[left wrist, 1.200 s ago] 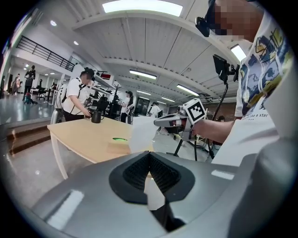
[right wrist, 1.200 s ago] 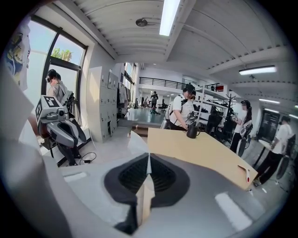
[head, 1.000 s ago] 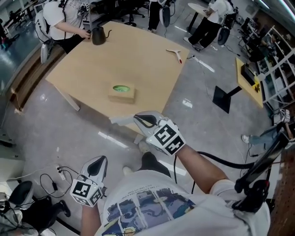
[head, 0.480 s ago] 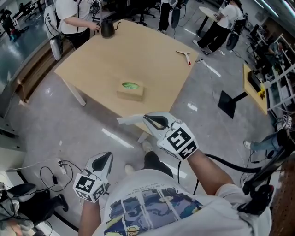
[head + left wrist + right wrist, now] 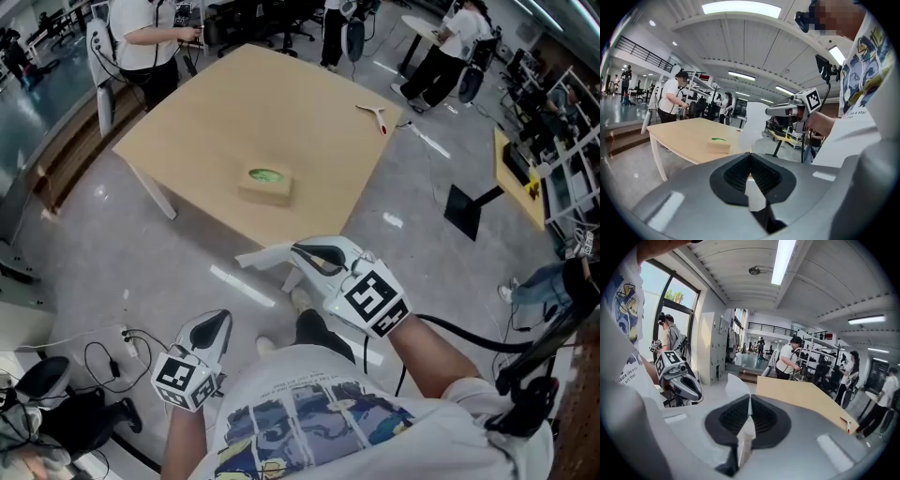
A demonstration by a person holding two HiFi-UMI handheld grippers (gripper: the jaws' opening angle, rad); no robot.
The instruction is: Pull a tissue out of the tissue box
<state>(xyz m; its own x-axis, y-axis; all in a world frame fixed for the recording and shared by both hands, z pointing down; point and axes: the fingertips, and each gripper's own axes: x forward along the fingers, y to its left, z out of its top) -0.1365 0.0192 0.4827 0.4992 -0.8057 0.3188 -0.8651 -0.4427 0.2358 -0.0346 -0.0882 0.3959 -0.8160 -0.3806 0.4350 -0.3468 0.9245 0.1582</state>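
Note:
The tan tissue box with a green oval top sits on the wooden table, near its front edge; it also shows in the left gripper view. My right gripper hovers off the table's front edge, shut on a white tissue that is clear of the box. The tissue sticks out past the closed jaws in the right gripper view. My left gripper hangs low at my left side, shut and empty, well away from the box.
A red and white tool lies at the table's far right corner. A person stands at the far left corner and others stand behind. Cables lie on the floor at left, and a black stand base sits at right.
My right gripper has lifted a little and drawn back toward me with the tissue. The left gripper has stayed put. The black kettle at the table's far corner is no longer in view.

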